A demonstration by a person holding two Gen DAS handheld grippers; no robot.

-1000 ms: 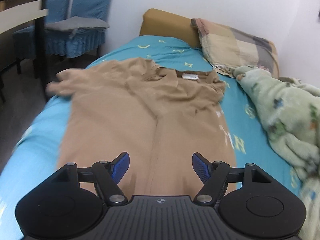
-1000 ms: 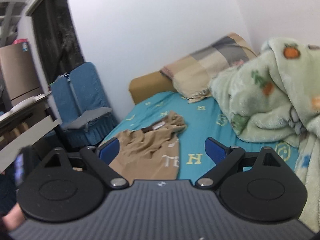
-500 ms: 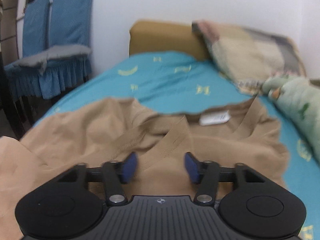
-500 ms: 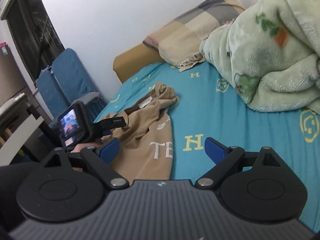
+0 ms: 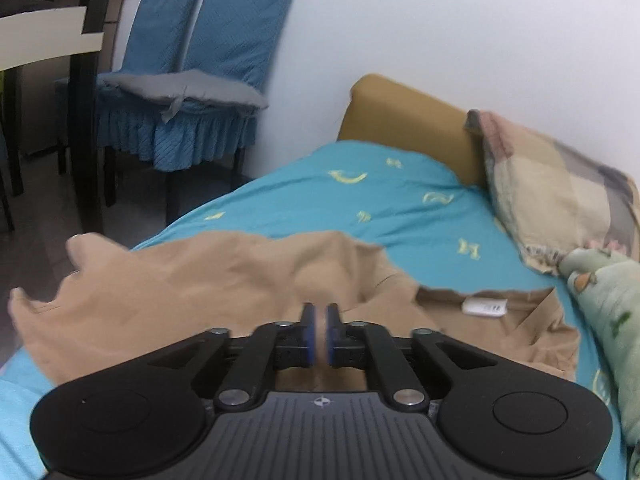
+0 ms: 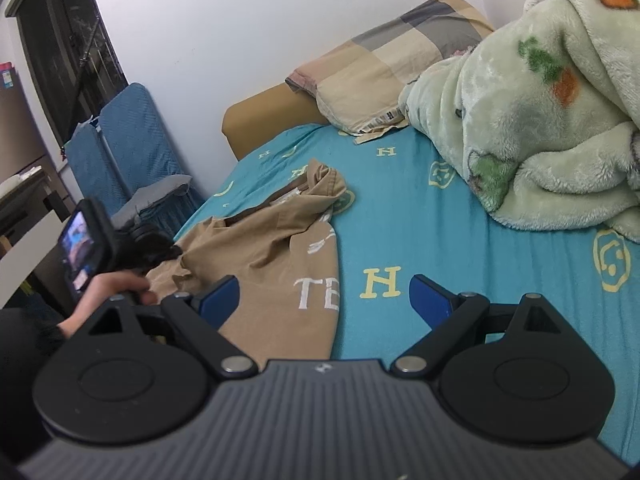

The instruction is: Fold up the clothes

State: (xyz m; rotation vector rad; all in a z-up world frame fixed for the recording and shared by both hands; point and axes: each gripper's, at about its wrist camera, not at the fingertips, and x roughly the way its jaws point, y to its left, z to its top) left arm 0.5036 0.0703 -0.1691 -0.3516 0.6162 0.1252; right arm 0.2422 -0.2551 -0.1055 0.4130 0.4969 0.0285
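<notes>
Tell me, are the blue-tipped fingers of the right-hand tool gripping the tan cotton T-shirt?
No, the right gripper is wide open above the turquoise bedsheet, beside the tan T-shirt, touching no fabric.

Right hand-held gripper (image 6: 324, 294) gapes above tan shirt (image 6: 276, 264).

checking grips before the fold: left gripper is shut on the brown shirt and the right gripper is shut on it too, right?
Not quite. The left gripper is shut on the brown shirt, but the right gripper is open, its jaws wide apart above the bed sheet and holding nothing, as the right wrist view shows.
</notes>
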